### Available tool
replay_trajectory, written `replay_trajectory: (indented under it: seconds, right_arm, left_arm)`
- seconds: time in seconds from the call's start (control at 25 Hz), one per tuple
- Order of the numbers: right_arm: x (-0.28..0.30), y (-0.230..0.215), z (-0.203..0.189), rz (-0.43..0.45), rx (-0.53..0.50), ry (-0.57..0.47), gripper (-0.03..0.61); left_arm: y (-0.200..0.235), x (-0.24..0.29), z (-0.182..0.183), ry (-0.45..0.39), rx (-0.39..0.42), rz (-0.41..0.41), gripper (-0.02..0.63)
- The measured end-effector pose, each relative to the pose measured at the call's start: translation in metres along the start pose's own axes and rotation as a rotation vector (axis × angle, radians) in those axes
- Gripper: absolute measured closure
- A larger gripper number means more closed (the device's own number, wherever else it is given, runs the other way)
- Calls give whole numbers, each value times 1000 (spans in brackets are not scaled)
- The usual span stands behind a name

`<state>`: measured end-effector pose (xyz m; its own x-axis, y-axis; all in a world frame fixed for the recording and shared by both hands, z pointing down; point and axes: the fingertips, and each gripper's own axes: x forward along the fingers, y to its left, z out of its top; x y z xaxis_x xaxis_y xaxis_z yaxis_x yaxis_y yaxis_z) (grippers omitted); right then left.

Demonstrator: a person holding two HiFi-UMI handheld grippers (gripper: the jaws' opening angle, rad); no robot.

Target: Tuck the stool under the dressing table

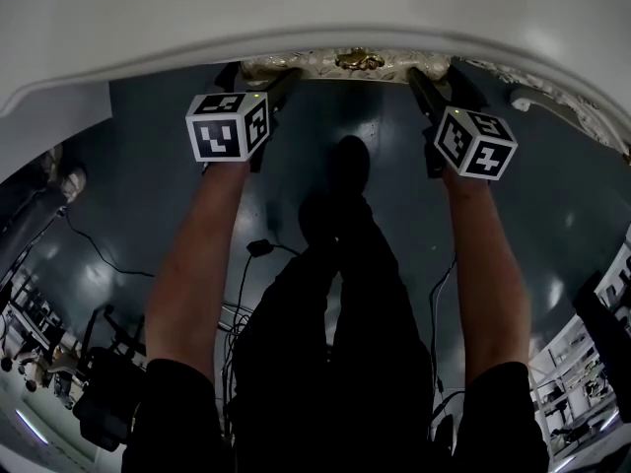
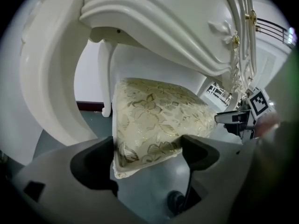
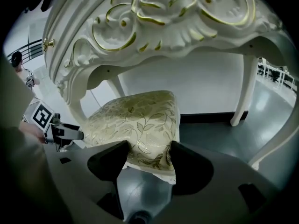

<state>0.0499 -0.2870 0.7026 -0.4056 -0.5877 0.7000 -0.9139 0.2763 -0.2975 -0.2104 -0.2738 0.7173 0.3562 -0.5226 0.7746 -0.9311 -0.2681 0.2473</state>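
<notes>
The stool's cream floral cushion (image 2: 159, 115) (image 3: 140, 118) sits beneath the white dressing table (image 2: 154, 22) (image 3: 163, 17). In the head view only the stool's gilded near edge (image 1: 360, 64) shows below the table top (image 1: 296, 8). My left gripper (image 2: 148, 148) (image 1: 281, 79) is shut on the cushion's near left corner, with a pad against each side. My right gripper (image 3: 148, 155) (image 1: 426, 79) is shut on the near right corner in the same way. The stool's legs are hidden.
The table's curved legs (image 2: 106, 78) (image 3: 240, 92) stand either side of the stool, with a white wall behind. The person's dark trouser legs (image 1: 345, 294) and black cables (image 1: 246, 264) lie over the dark glossy floor. Equipment stands at the lower left (image 1: 99, 402).
</notes>
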Motion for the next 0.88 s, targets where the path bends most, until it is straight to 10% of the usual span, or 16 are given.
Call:
replay_trajectory:
  seconds: [0.4, 0.88]
  right_arm:
    - [8, 8, 10, -63, 27, -37, 267]
    - [-4, -6, -22, -84, 20, 73, 463]
  left_arm:
    - [17, -2, 17, -52, -69, 69, 206]
    - [-6, 1, -12, 34, -22, 70, 307]
